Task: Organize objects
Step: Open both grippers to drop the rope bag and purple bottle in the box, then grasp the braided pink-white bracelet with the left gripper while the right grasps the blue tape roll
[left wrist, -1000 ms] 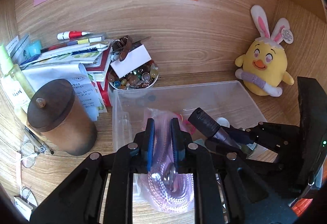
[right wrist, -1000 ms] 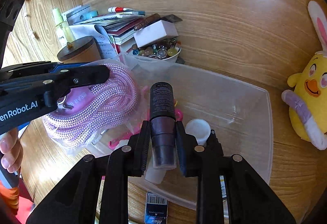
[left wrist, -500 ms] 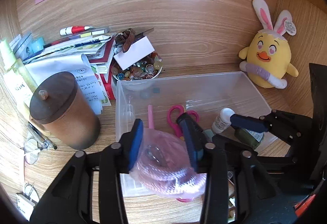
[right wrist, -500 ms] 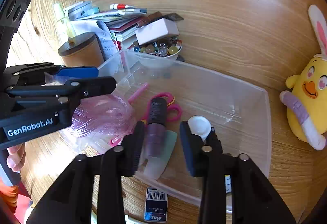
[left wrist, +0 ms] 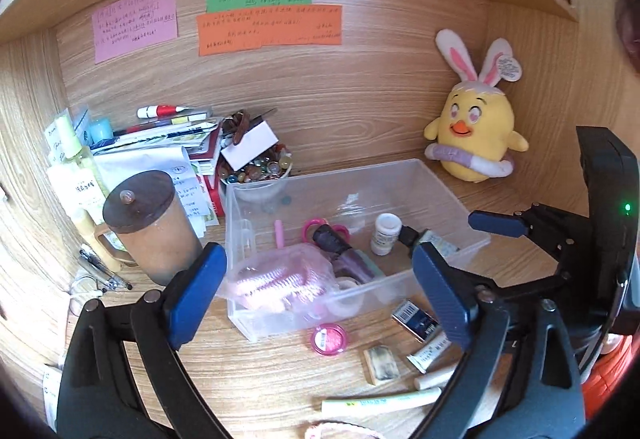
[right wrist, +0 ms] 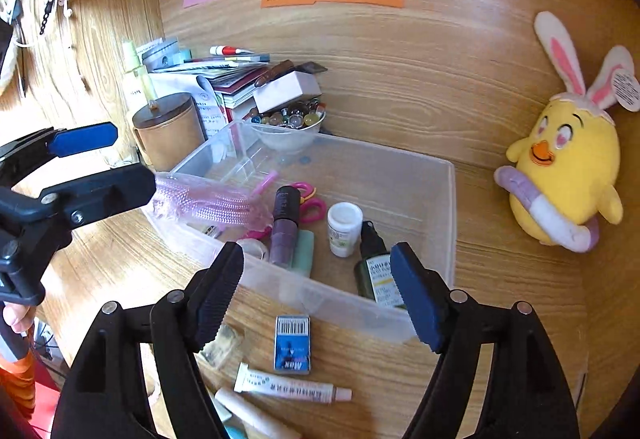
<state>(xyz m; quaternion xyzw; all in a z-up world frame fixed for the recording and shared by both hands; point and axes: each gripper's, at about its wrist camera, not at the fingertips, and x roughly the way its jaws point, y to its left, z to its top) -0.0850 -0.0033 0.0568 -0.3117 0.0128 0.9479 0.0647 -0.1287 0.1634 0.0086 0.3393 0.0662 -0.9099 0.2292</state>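
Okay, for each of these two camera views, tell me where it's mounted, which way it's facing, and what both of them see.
Left wrist: sits on the left tongs, looking forward and down at the clear bin; its own open blue-padded fingers show, with the right tongs at the right edge.
Right wrist: sits on the right tongs, looking down at the same bin from its near right; its own open fingers show, with the left tongs and a fingertip at left.
Shared: the bin, the bagged pink rope, the yellow plush chick.

We see bright, warm daylight from the left, glare on the clear bin [left wrist: 448,195], soft shadows, strong fisheye bending with dark corners, and slight blur overall.
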